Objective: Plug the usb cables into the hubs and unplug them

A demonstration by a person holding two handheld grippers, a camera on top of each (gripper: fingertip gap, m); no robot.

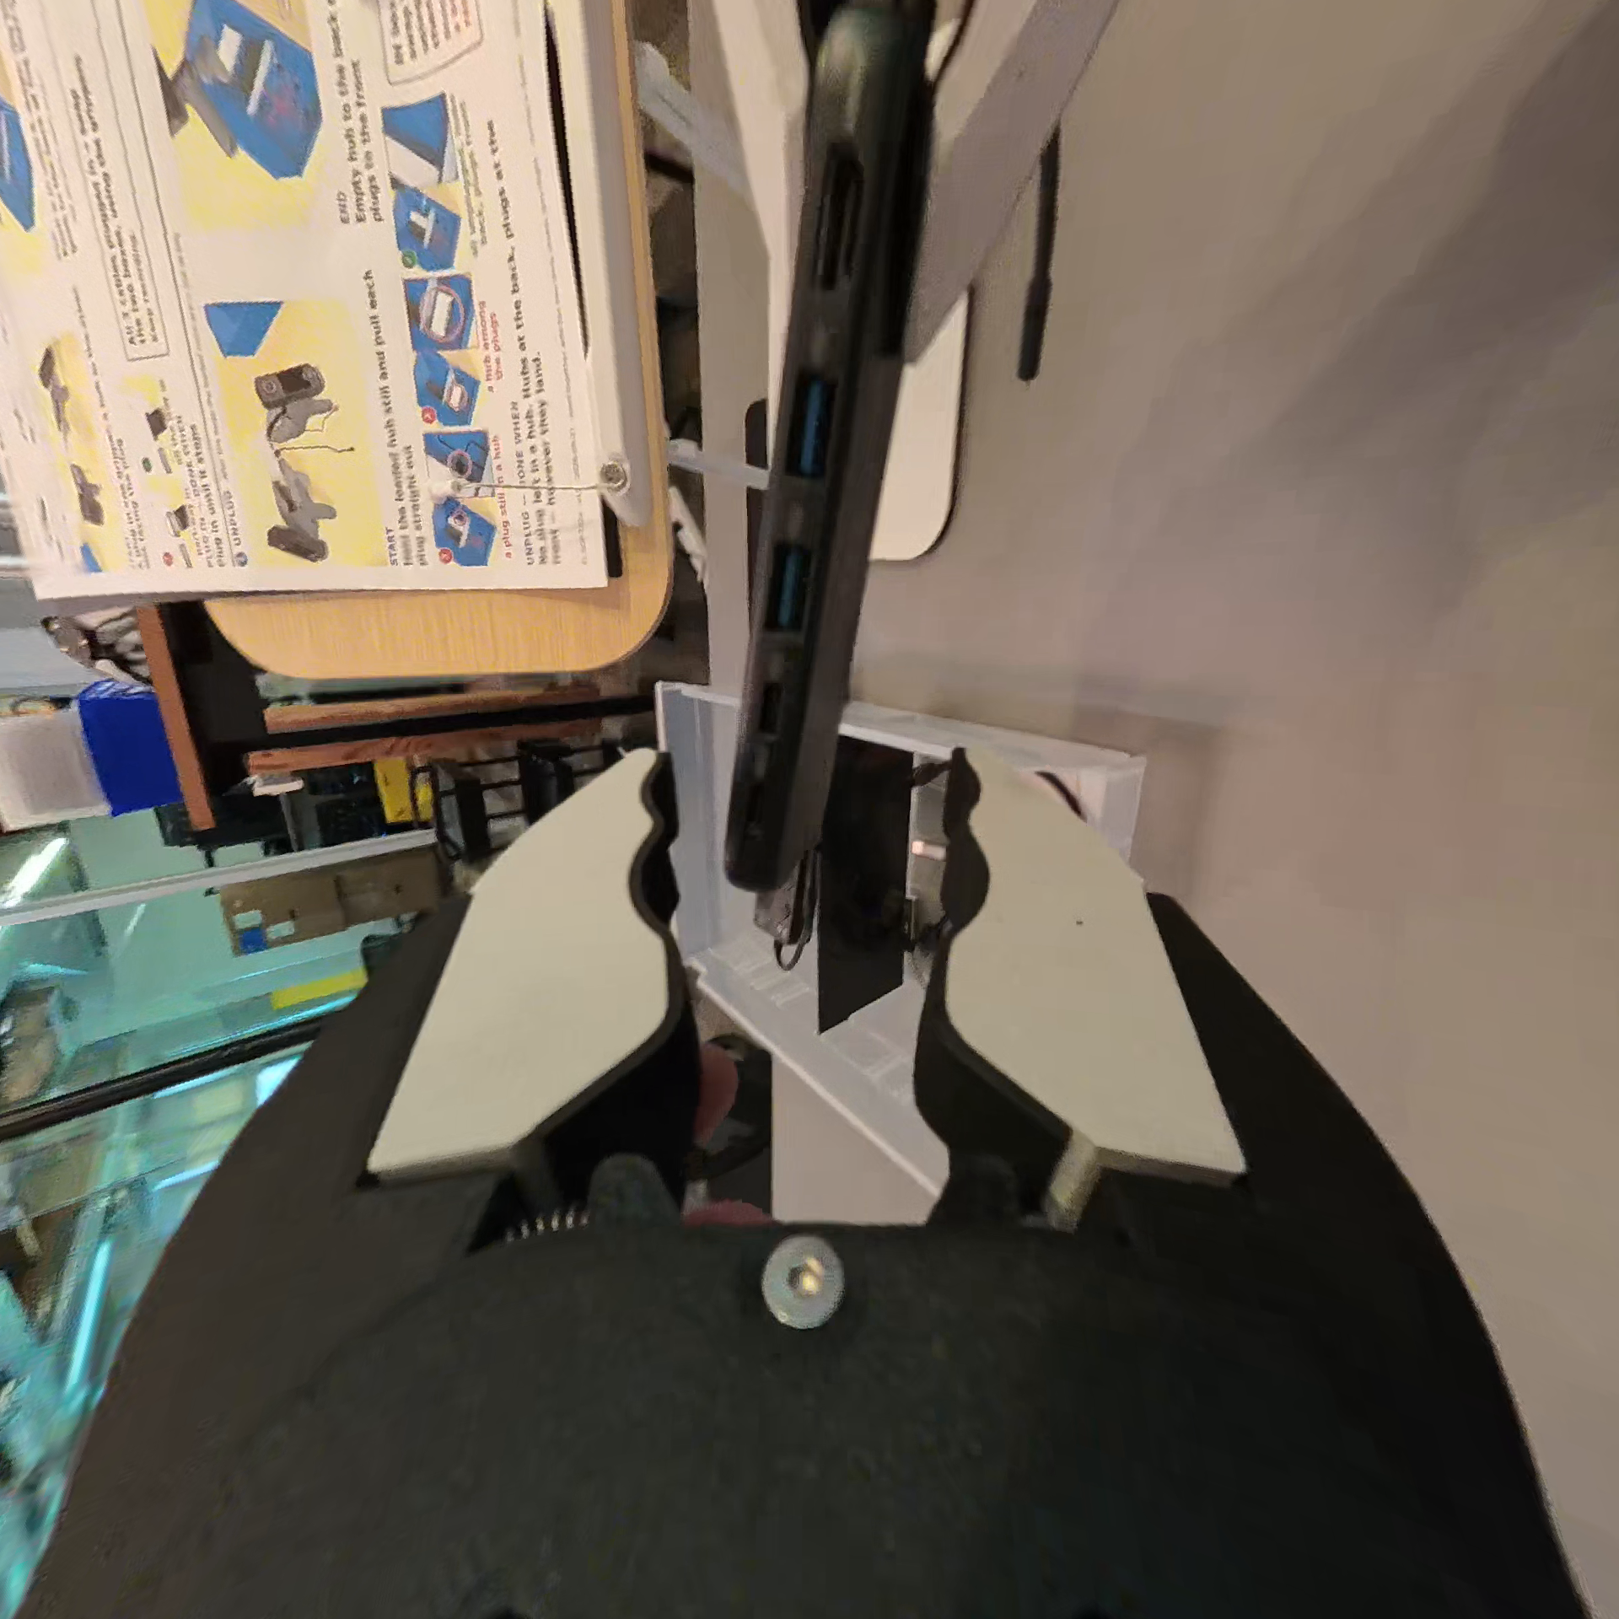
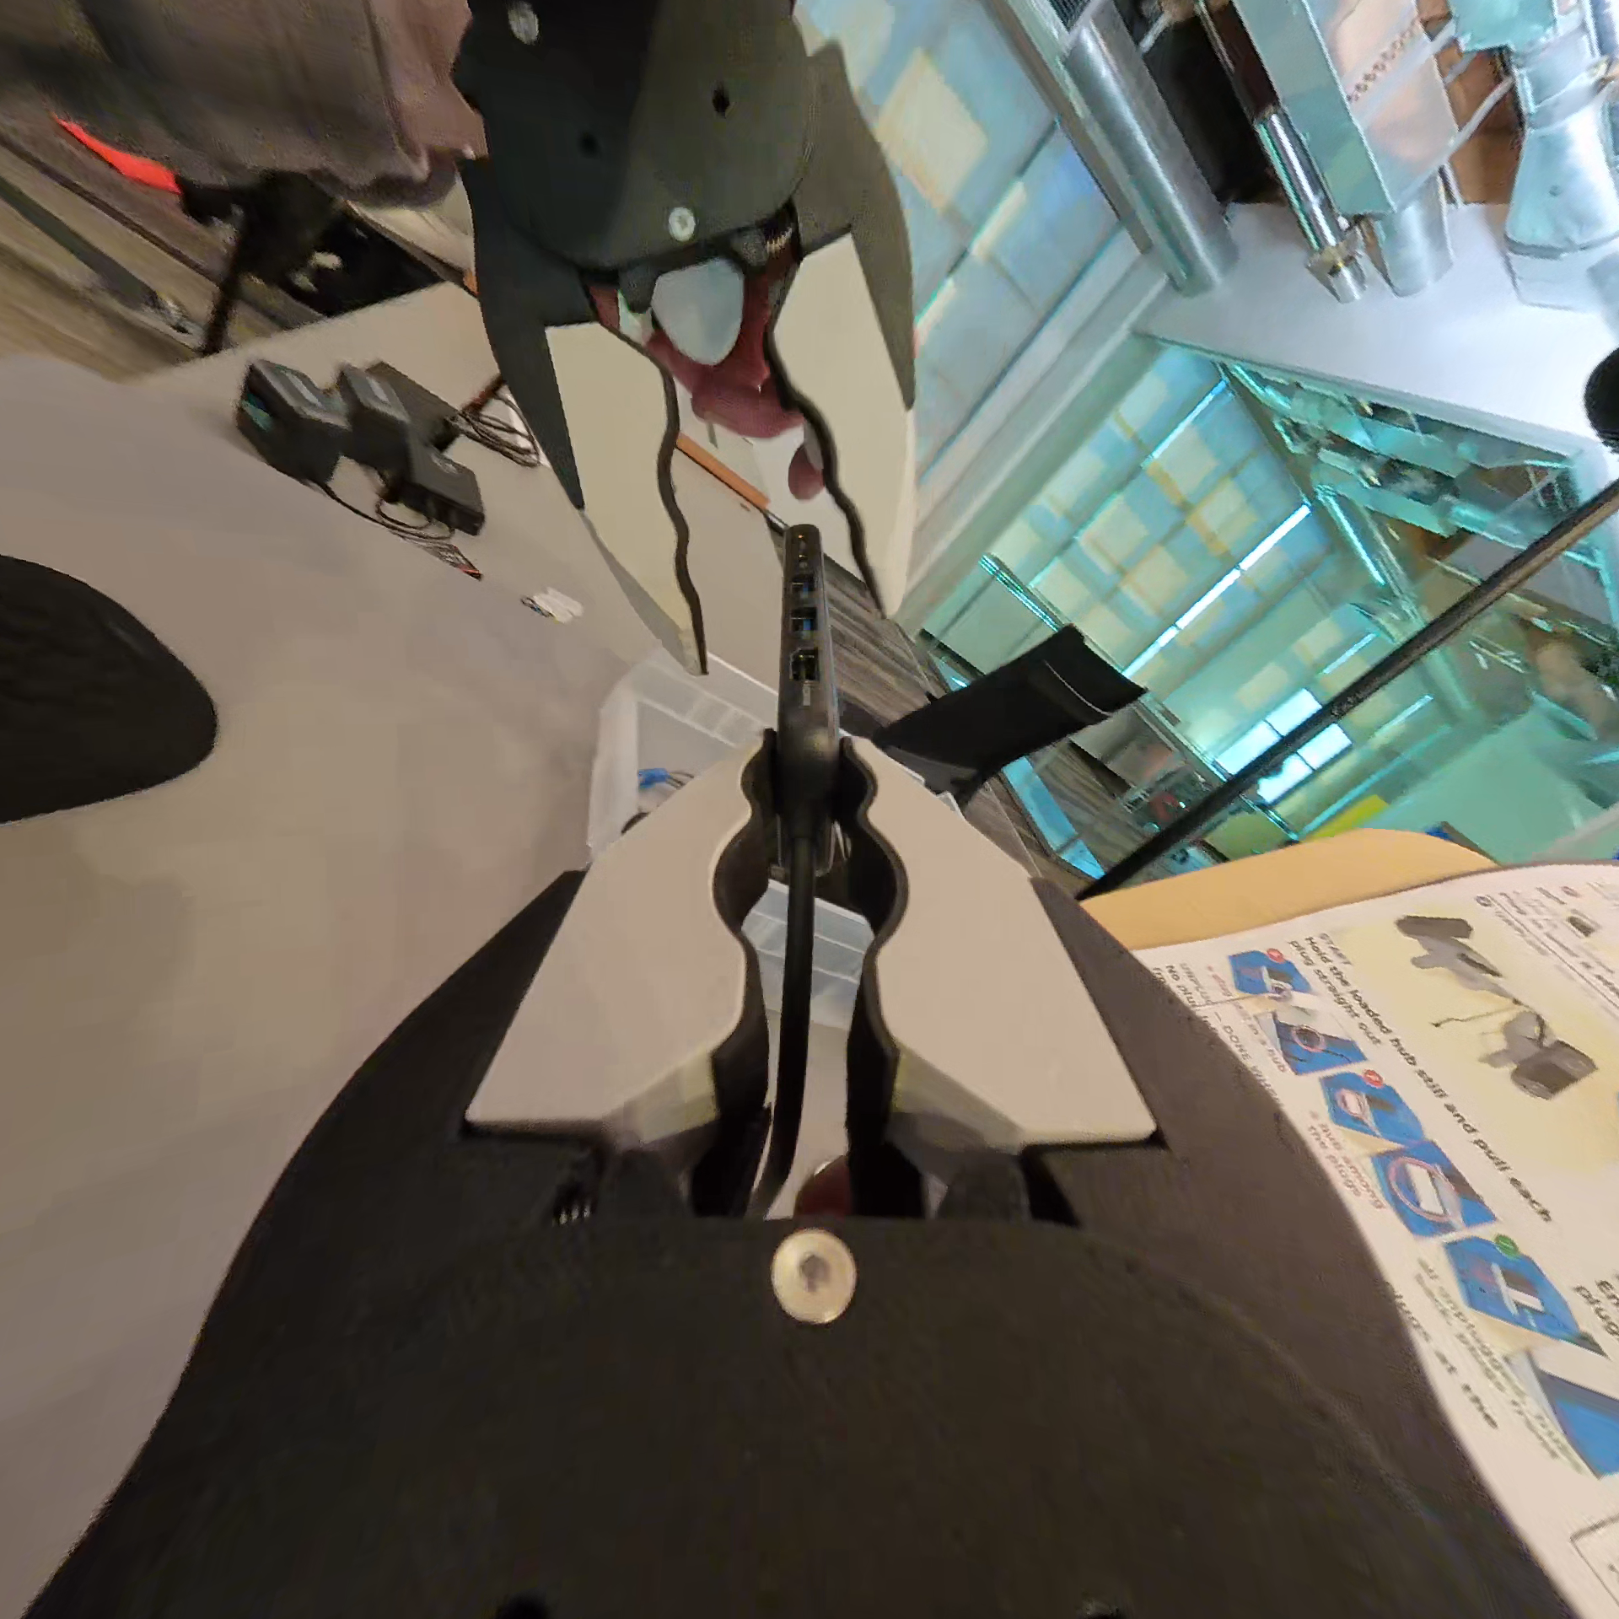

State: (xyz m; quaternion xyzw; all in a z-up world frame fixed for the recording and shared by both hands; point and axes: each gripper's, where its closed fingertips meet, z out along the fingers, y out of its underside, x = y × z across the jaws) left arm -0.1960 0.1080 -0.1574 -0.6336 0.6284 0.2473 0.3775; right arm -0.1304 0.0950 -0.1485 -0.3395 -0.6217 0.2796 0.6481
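Observation:
A long dark USB hub (image 1: pixel 815 491) with blue ports hangs in the air above a clear plastic bin (image 1: pixel 692 788). My left gripper (image 1: pixel 806 771) is open. Its fingers (image 1: pixel 561 946) stand wide on either side of the hub's near end with a gap on both sides. In the right wrist view my right gripper (image 2: pixel 806 753) is shut on the other end of the hub (image 2: pixel 806 648), both pads pressing on it. The hub's black cable (image 2: pixel 797 964) runs back between the fingers. The open left gripper (image 2: pixel 788 635) shows there around the hub's far end, not touching it.
An instruction sheet (image 1: pixel 307 289) lies on a wooden board (image 1: pixel 438 631), also in the right wrist view (image 2: pixel 1402 1095). The clear bin (image 2: pixel 631 727) sits on the pale table (image 2: pixel 350 788). Black devices with cables (image 2: pixel 350 438) lie farther back. A black strip (image 2: pixel 1007 701) sticks out beside the bin.

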